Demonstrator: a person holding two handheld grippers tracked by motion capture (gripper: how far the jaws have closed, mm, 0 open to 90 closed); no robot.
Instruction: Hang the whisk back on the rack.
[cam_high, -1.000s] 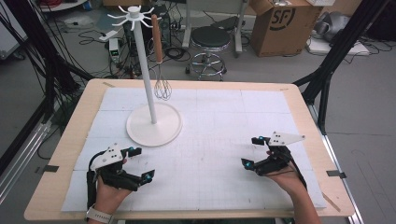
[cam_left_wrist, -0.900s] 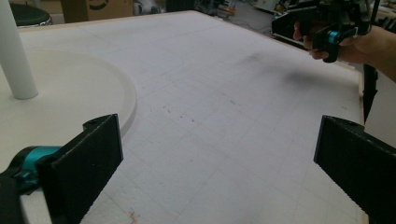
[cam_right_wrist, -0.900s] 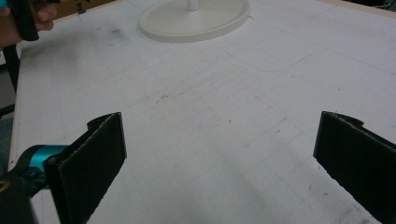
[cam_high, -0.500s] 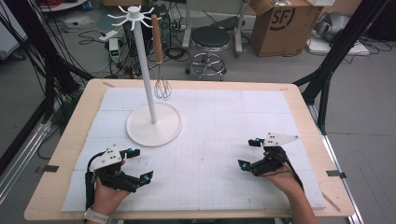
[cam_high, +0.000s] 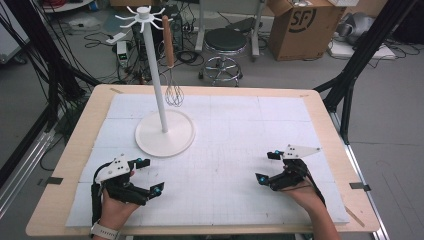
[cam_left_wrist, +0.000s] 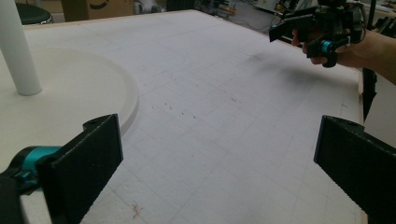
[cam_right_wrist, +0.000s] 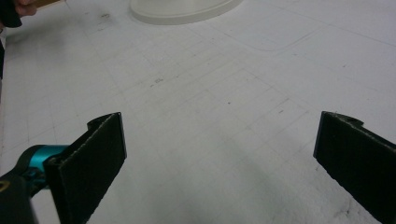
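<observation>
A white hook stand (cam_high: 163, 100) rises from a round base (cam_high: 165, 135) at the back left of the white mat. A wire whisk (cam_high: 173, 90) with a wooden handle hangs from one of its hooks. My left gripper (cam_high: 152, 175) rests near the front left of the mat, open and holding nothing. My right gripper (cam_high: 265, 166) sits at the front right, also open with nothing in it. In the left gripper view the open jaws frame the left gripper (cam_left_wrist: 219, 163); the stand's base (cam_left_wrist: 60, 88) lies at left and the right gripper (cam_left_wrist: 322, 28) is far off. The right gripper (cam_right_wrist: 219, 158) faces bare mat, with the base (cam_right_wrist: 182, 9) at the top.
The mat (cam_high: 235, 130) covers a wooden table (cam_high: 85, 115). Behind the table on the floor stand a stool (cam_high: 225, 42), a cardboard box (cam_high: 300, 25) and several cables. Black frame legs (cam_high: 350, 75) flank the table's right side.
The right gripper has drifted slightly toward the front edge of the table. The left gripper has hardly moved. Both stay open.
</observation>
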